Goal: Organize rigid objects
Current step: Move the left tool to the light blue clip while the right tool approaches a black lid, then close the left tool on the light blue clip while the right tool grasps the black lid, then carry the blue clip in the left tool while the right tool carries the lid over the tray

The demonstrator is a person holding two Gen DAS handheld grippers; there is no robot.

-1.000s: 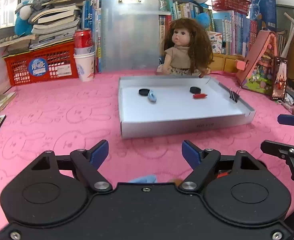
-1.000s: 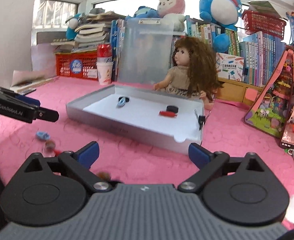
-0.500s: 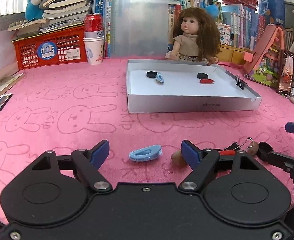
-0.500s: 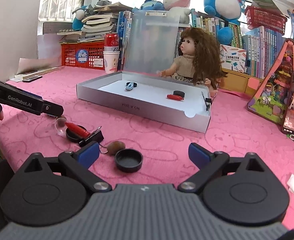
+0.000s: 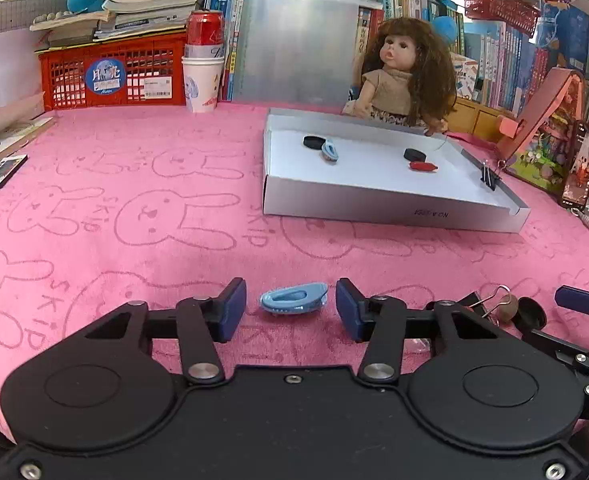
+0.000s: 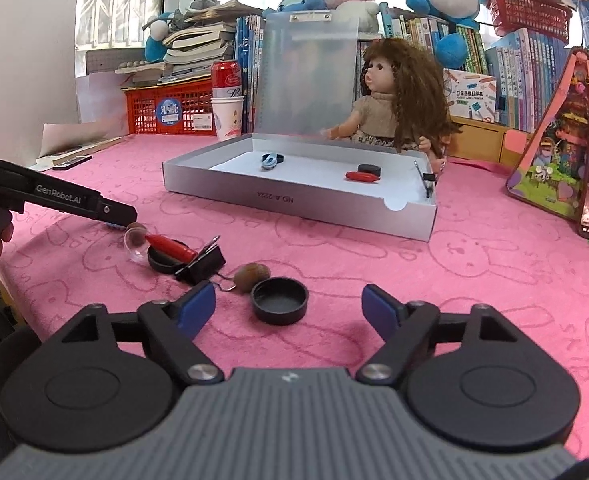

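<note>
Here both hand-held grippers are closing, unpinched: left (image 5: 290, 310) around blue clip (image 5: 293, 303); right (image 6: 288, 310) around black cap (image 6: 280, 300).

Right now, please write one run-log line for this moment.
left hand-held gripper: closing around blue clip, not touching | right hand-held gripper: closing around black cap, not touching

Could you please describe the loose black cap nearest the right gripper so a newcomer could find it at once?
Start at the grey tray on the pink cloth, then come toward the camera. The black cap lies open side up beside a brown nut, the only round black cup lying alone.
</note>
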